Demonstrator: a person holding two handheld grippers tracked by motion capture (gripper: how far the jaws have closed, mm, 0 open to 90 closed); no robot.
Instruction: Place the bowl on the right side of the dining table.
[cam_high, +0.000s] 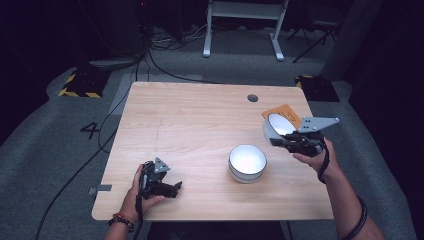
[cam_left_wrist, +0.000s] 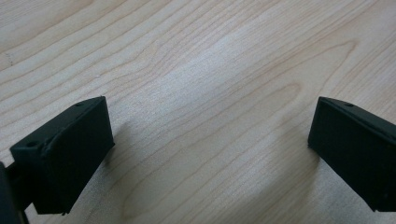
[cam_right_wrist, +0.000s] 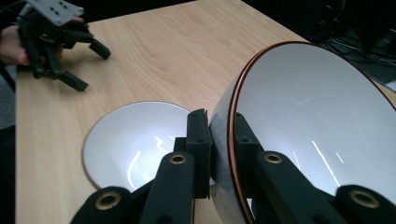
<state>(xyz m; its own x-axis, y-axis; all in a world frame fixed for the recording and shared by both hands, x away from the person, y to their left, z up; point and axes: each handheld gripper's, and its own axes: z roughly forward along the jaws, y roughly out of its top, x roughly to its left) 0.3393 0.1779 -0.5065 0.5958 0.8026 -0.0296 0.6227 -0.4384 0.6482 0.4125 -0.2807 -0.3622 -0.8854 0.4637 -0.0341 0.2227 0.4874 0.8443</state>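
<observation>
My right gripper (cam_high: 278, 138) (cam_right_wrist: 223, 135) is shut on the rim of a white bowl with a brown edge (cam_high: 277, 125) (cam_right_wrist: 317, 112), holding it tilted above the table's right side. A second white bowl (cam_high: 247, 162) (cam_right_wrist: 135, 142) stands upright on the wooden table (cam_high: 190, 120), just left of and below the held one. My left gripper (cam_high: 175, 189) (cam_left_wrist: 210, 149) rests low over bare wood near the front left, jaws wide apart with nothing between them. The right gripper view also shows it at the far left (cam_right_wrist: 88, 65).
An orange card (cam_high: 284, 114) lies on the table behind the held bowl. A round cable hole (cam_high: 252, 98) sits near the far edge. Beyond the table are grey carpet, cables and a white desk frame (cam_high: 245, 25).
</observation>
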